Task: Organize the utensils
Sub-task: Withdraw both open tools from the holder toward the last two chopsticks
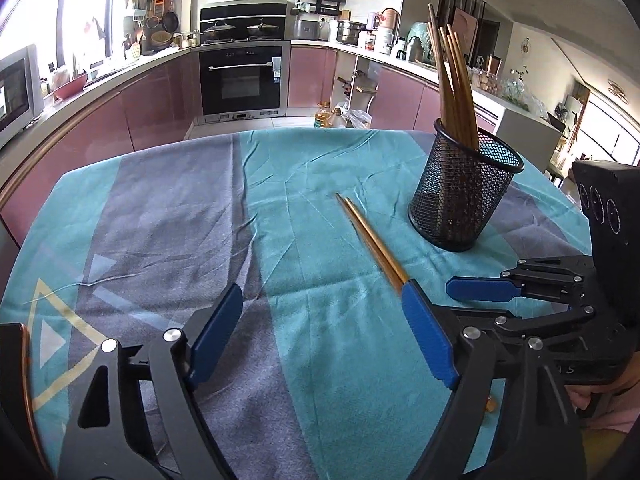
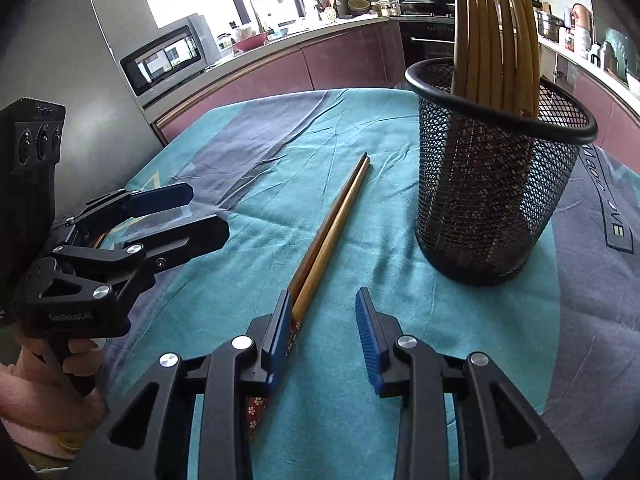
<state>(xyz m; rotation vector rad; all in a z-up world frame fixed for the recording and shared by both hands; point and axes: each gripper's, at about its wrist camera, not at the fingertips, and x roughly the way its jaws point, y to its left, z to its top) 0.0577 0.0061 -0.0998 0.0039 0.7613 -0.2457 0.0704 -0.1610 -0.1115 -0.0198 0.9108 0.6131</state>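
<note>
Chopsticks: 2 lie side by side mid-tablecloth, near the mesh cup.
Right claw: jaws apart, astride the pair's near end, nothing gripped.
Left claw: spread wide, empty.
Risk: closing off-centre could catch 1 stick or roll both away.
Hidden: stick ends behind the finger; contact unclear.
</note>
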